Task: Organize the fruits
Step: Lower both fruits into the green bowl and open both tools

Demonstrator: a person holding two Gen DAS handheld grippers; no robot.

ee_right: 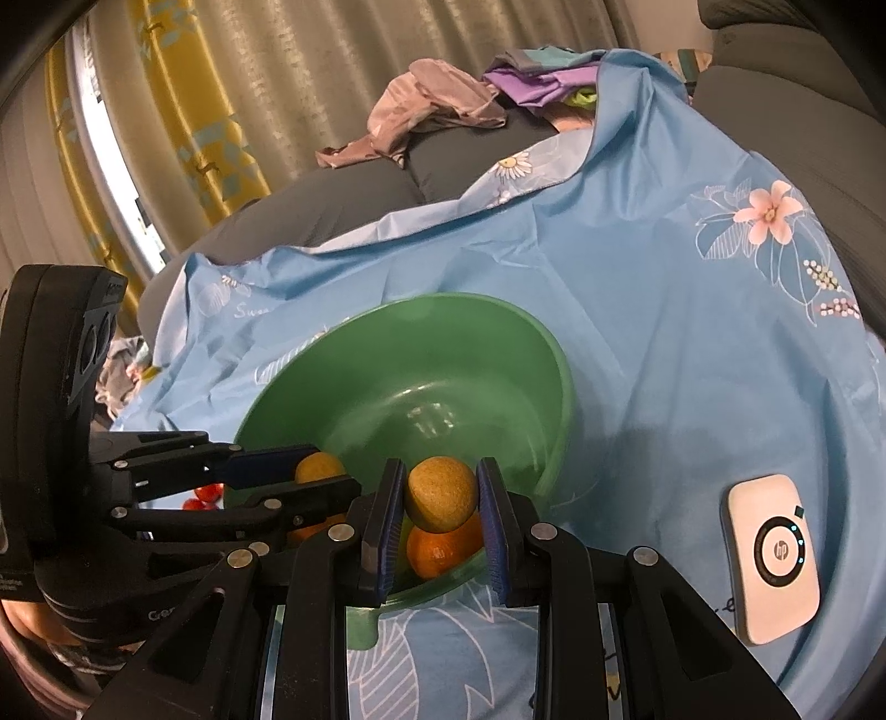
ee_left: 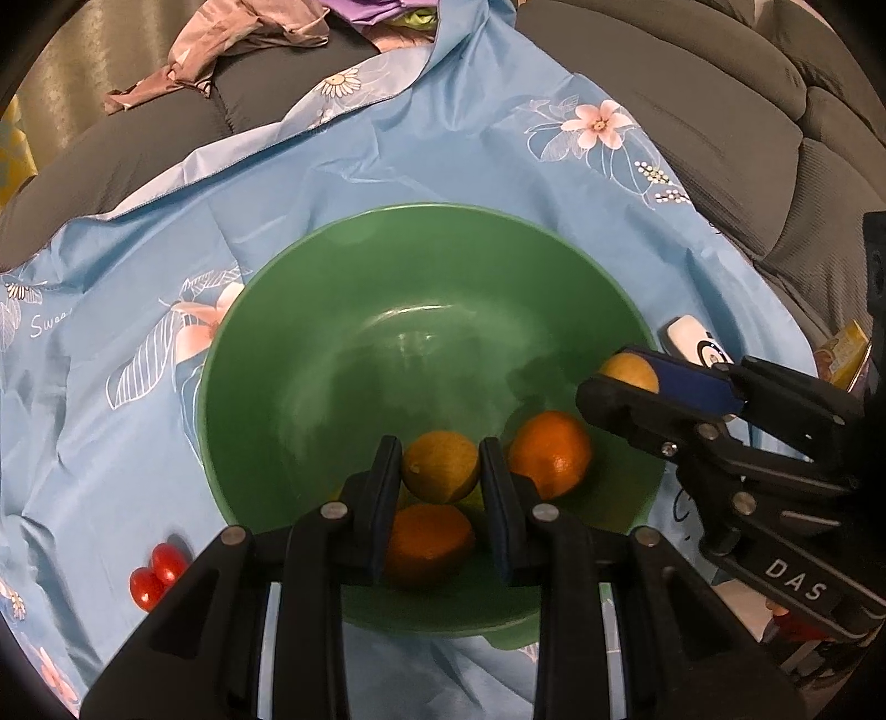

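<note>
A green bowl (ee_left: pixel 332 332) stands on a blue floral cloth; it also shows in the right wrist view (ee_right: pixel 498 354). My left gripper (ee_left: pixel 441 471) is shut on a yellow lemon (ee_left: pixel 440 466) over the bowl's near side. Two oranges (ee_left: pixel 551 451) (ee_left: pixel 426 545) lie in the bowl beneath. My right gripper (ee_right: pixel 441 493) is shut on another yellow-brown fruit (ee_right: pixel 441 492) above the bowl's rim, over an orange (ee_right: pixel 437 551). The right gripper shows in the left wrist view (ee_left: pixel 631 372) at the bowl's right edge. The left gripper shows in the right wrist view (ee_right: pixel 310 471).
Small red tomatoes (ee_left: pixel 158 570) lie on the cloth left of the bowl. A white HP device (ee_right: pixel 775 556) lies right of the bowl. A grey sofa (ee_left: pixel 692 111) with loose clothes (ee_left: pixel 232 50) lies behind. A yellow packet (ee_left: pixel 844 351) sits at far right.
</note>
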